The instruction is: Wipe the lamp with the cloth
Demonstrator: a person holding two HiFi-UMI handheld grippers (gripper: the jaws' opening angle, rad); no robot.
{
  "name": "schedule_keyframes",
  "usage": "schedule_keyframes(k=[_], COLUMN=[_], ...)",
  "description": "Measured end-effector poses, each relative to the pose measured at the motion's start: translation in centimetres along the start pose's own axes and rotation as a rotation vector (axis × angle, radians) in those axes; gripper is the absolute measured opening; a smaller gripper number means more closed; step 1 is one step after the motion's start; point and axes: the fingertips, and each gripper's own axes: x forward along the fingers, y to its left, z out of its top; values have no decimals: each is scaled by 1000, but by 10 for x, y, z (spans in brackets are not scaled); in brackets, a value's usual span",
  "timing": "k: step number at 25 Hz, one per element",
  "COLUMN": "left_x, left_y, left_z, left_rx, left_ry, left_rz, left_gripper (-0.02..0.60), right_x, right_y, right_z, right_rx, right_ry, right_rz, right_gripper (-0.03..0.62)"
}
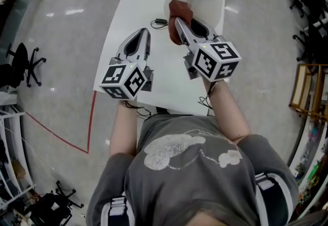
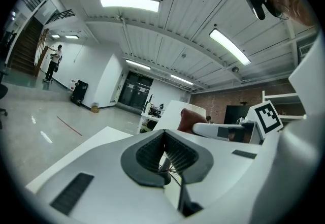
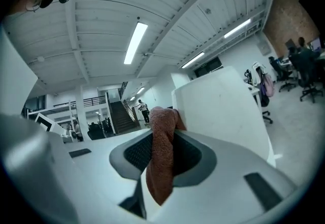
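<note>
Your right gripper (image 1: 177,21) is clamped on the reddish-brown cloth (image 1: 180,9), which lies against the near left side of the upright white lamp (image 1: 205,2) just ahead on the table (image 1: 133,9); your left gripper (image 1: 145,31), jaws together and empty, sits farther off.

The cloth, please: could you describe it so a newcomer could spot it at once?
On the white table stands a white-shaded lamp. At the lamp's near side, the right gripper clamps the cloth, the only rust-red thing there.
</note>
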Motion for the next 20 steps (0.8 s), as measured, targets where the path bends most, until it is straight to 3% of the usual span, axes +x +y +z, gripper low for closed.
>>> schedule_keyframes(k=[9, 20], left_x=[-4, 15], left_y=[32, 42], left_z=[-14, 35], left_rx=[-29, 11], left_ry=[35, -26], left_rz=[-31, -112], left_gripper=[8, 8], right_x=[8, 42], right_y=[-4, 29], right_z=[-51, 33], right_rx=[21, 19], right_ry=[81, -106], right_rz=[-94, -97], right_gripper=[91, 91])
